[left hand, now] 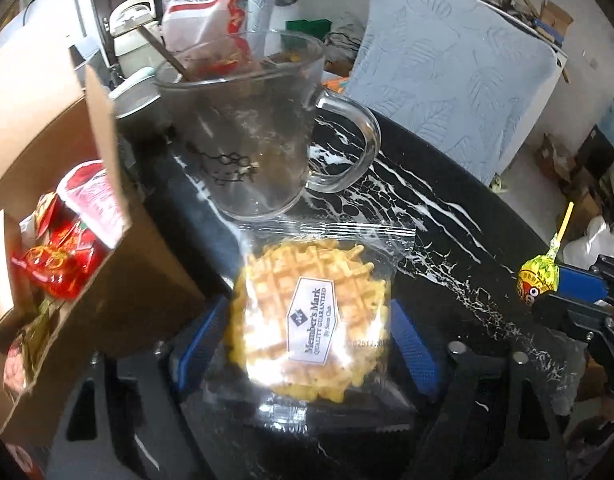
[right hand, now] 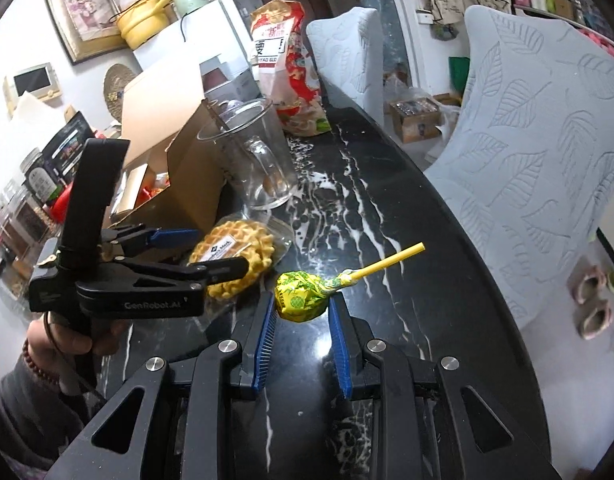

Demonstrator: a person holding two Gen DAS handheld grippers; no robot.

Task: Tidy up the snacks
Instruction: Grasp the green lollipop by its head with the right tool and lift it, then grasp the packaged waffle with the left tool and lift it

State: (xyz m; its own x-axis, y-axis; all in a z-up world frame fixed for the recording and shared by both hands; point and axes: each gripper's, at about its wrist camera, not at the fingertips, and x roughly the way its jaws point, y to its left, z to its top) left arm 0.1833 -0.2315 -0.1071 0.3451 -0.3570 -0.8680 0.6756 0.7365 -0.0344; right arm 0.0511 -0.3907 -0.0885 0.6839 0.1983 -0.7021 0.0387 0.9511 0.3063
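Note:
A round waffle (left hand: pixel 303 312) in a clear wrapper lies on the black marble table (left hand: pixel 447 240) between the blue pads (left hand: pixel 199 344) of my left gripper (left hand: pixel 307 332). The pads stand close beside the wrapper without squeezing it. In the right wrist view the left gripper (right hand: pixel 223 250) straddles the waffle (right hand: pixel 243 248) next to the cardboard box (right hand: pixel 187 184). My right gripper (right hand: pixel 303 304) is shut on a lollipop (right hand: pixel 303 294) in a yellow-green wrapper, stick pointing up and right. The lollipop (left hand: pixel 539 280) also shows at the right edge of the left wrist view.
The open cardboard box (left hand: pixel 107 280) holds red snack packets (left hand: pixel 63 264). A glass mug (left hand: pixel 247 140) stands just behind the waffle, a large snack bag (left hand: pixel 203 4) behind that. Pale cushioned chairs (right hand: pixel 547 160) line the table's far edge (right hand: pixel 447 208). A hand (right hand: pixel 67 340) grips the left tool.

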